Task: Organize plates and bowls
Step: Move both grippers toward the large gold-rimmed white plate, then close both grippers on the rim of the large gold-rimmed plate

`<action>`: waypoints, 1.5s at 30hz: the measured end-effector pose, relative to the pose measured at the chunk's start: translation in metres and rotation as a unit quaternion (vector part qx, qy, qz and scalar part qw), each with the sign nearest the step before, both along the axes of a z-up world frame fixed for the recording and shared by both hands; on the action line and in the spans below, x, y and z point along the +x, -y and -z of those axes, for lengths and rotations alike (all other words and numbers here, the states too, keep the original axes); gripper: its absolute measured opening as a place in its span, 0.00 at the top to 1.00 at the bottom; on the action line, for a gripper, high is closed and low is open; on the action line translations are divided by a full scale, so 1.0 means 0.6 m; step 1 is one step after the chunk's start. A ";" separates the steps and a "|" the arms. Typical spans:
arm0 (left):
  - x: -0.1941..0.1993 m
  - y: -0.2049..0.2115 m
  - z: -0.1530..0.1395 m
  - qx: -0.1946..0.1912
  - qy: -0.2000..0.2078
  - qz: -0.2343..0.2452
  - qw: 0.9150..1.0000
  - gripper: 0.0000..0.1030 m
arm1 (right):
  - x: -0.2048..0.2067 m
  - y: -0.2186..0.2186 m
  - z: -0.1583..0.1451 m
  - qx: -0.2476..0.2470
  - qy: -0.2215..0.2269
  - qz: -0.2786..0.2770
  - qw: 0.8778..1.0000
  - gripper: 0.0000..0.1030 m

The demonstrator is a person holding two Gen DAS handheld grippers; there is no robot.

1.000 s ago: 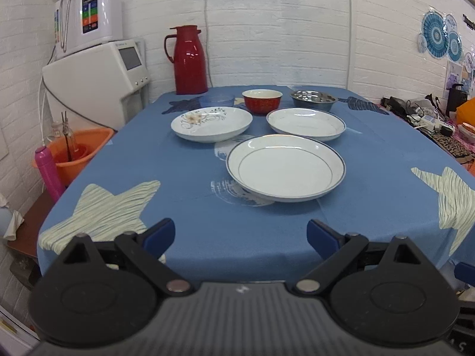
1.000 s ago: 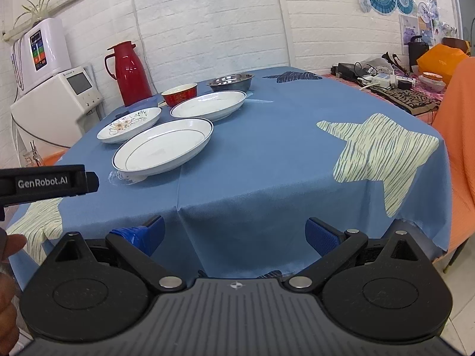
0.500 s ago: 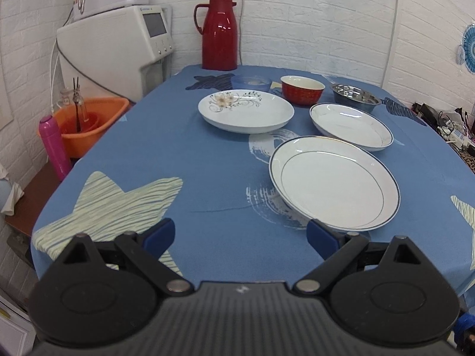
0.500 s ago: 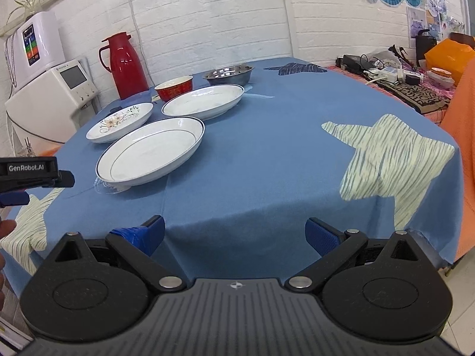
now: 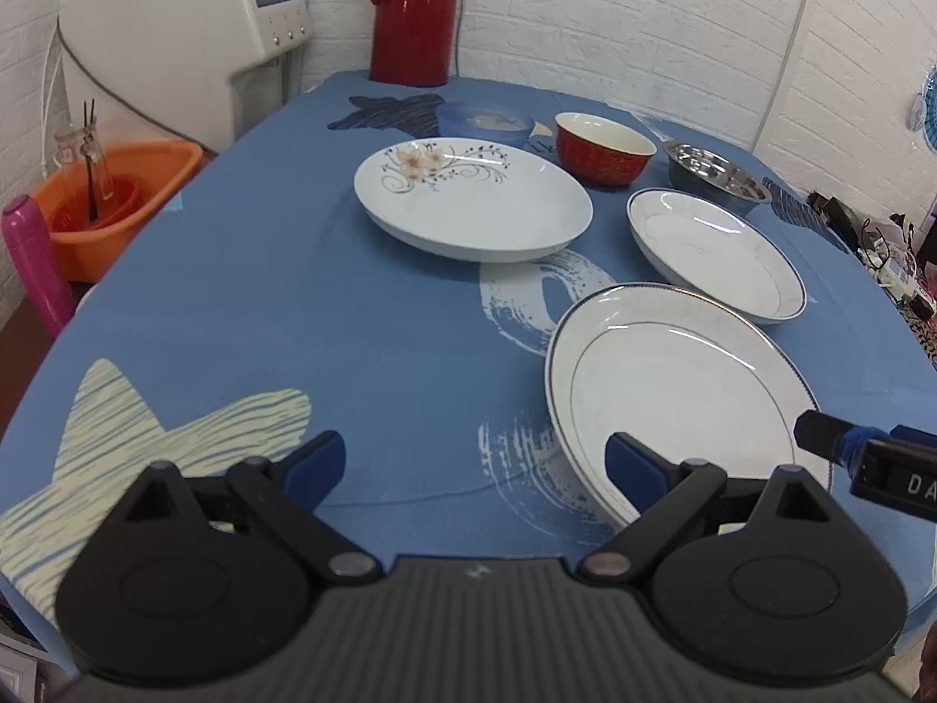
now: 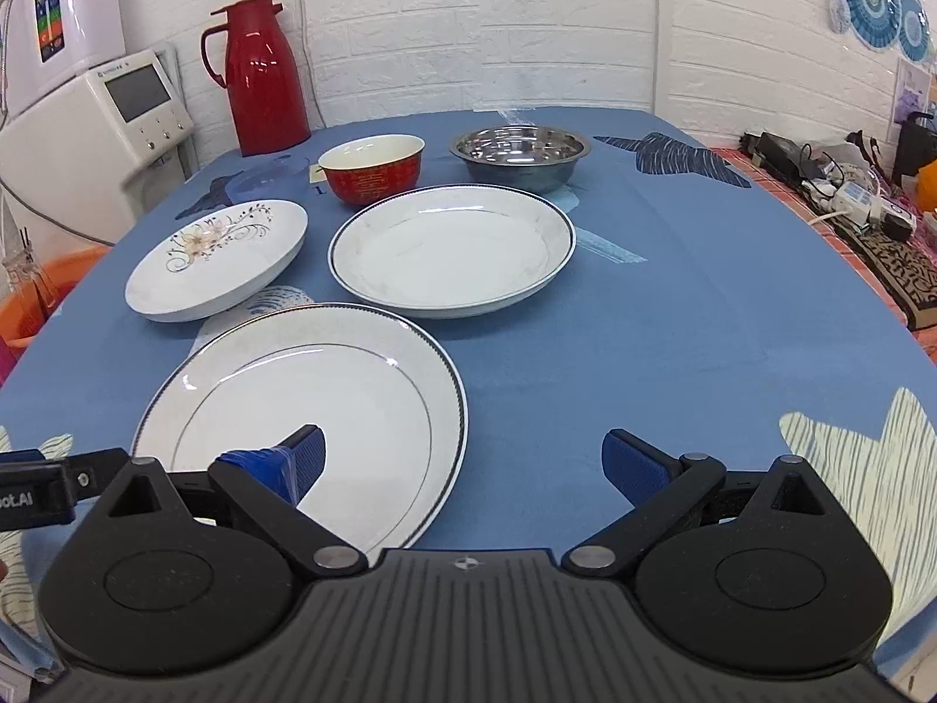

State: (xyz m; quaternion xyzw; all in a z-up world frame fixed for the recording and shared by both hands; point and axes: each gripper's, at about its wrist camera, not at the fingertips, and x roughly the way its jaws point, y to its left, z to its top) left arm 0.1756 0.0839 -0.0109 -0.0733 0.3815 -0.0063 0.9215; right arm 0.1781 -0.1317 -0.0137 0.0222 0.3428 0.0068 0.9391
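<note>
- The table (image 6: 673, 316) under its blue star-print cloth fills the room's middle, with every dish on it.
- A white machine (image 6: 88, 140) stands beside the far left corner; an orange basin (image 5: 111, 199) sits lower, off the left edge.
- The red flask (image 6: 263, 76) stands upright at the far edge, by the brick wall.
- The big plate (image 6: 304, 404), white with a dark rim line, lies nearest, close to the near edge.
- The rimmed plate (image 6: 451, 252) lies just beyond it, slightly right, and apart from it.
- The flower plate (image 6: 216, 258) lies left of the rimmed plate, close but not touching.
- The steel bowl (image 6: 521, 155) sits far right, behind the rimmed plate.
- The red bowl (image 6: 375, 167) sits left of the steel bowl, behind the two farther plates.
- A small blue dish (image 5: 486, 120) sits left of the red bowl, far side of the flower plate.
- The left gripper (image 5: 474, 463) hovers over the cloth at the near edge, fingers wide apart, empty; its right finger hangs over the big plate's left rim.
- The right gripper (image 6: 462, 457) hovers to its right, fingers wide apart, empty; its left finger hangs over the big plate's middle, the right finger over bare cloth.
</note>
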 end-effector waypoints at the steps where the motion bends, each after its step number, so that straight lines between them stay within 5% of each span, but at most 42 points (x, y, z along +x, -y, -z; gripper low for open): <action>1: 0.008 0.000 0.003 0.003 -0.005 0.005 1.000 0.08 | 0.011 0.000 0.003 -0.004 -0.007 0.002 1.000 0.14; 12: 0.059 0.035 0.014 0.079 -0.014 0.056 0.995 0.08 | 0.067 -0.019 0.033 -0.035 -0.062 -0.017 0.997 0.14; 15: 0.066 0.038 0.017 0.074 -0.019 0.073 0.994 0.08 | 0.072 -0.002 0.036 0.003 -0.071 -0.016 0.997 0.12; 25: 0.081 0.029 0.037 0.040 -0.018 0.102 0.994 0.08 | 0.065 -0.003 0.039 -0.006 -0.047 -0.053 0.998 0.12; 42: 0.088 0.055 0.038 0.038 -0.011 0.116 0.993 0.10 | 0.062 0.003 0.045 -0.004 -0.031 -0.142 0.989 0.11; 45: 0.090 0.059 0.034 0.039 -0.014 0.117 0.992 0.17 | 0.065 0.001 0.044 -0.004 -0.037 -0.143 0.989 0.13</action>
